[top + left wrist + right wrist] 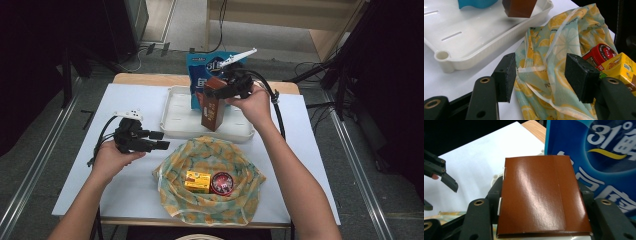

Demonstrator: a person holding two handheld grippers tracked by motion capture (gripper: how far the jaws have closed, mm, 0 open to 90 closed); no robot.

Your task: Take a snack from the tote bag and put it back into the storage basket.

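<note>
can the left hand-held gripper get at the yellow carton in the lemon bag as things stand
Probably yes. The left hand-held gripper is open and empty beside the lemon-print bag, whose mouth lies spread open. The yellow carton sits exposed next to the red tin; only loose bag fabric lies between.

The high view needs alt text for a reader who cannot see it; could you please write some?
The right gripper holds a tall brown carton upright over a white plastic tray, with a blue bag standing behind. The left gripper rests open beside a lemon-print cloth bag containing a yellow box and a round red tin.
</note>
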